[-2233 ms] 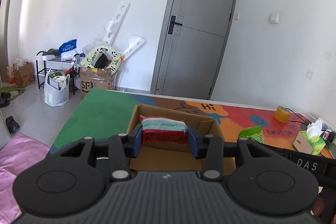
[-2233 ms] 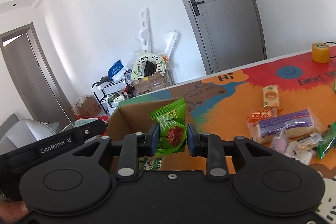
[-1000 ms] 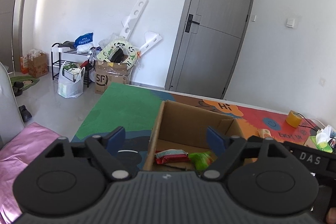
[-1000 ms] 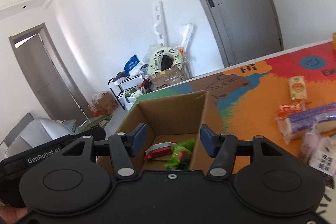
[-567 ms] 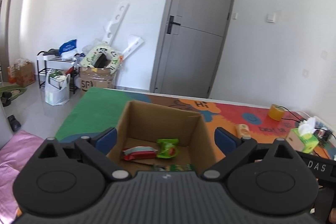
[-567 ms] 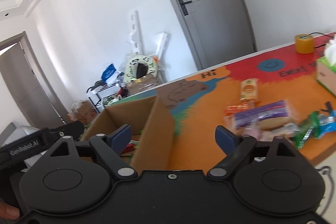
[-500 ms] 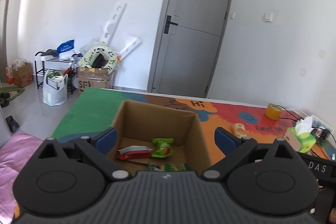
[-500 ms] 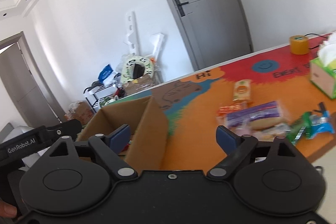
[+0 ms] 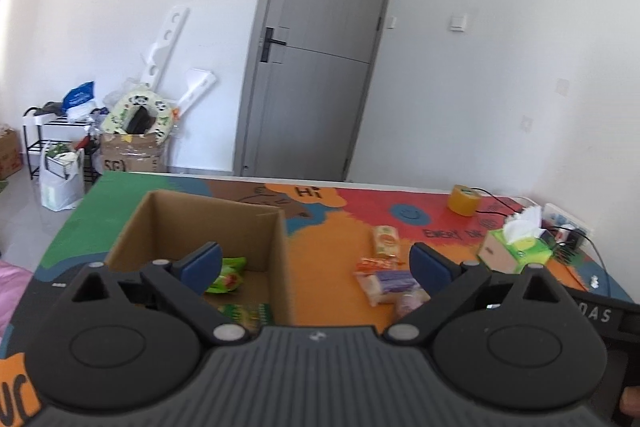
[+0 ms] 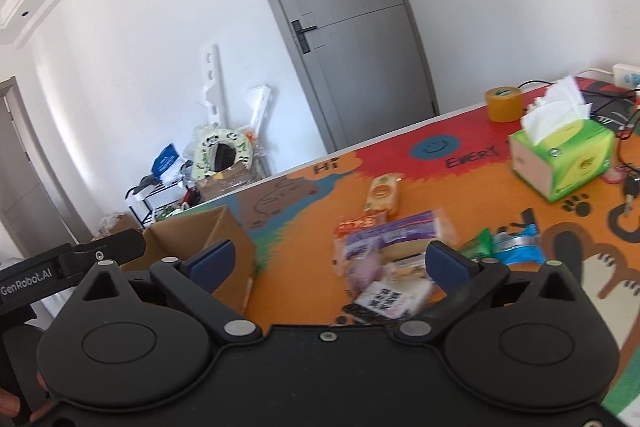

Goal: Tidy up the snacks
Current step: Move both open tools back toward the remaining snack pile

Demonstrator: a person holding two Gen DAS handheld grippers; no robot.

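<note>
Both tools are spread wide and hold nothing. The left tool (image 9: 316,265) hangs above the desk (image 9: 328,227), over the right wall of the open cardboard box (image 9: 224,223) at its 10 o'clock. Inside the box lie a green snack packet (image 9: 228,277) and another green pack (image 9: 246,313) nearer the camera. The right tool (image 10: 328,261) points at a blurred heap of snacks (image 10: 384,255) at 12 o'clock, with an orange-labelled pack (image 10: 383,195) beyond it. A green tissue box (image 10: 564,155) sits at 2 o'clock, a tape roll (image 10: 503,103) behind it.
</note>
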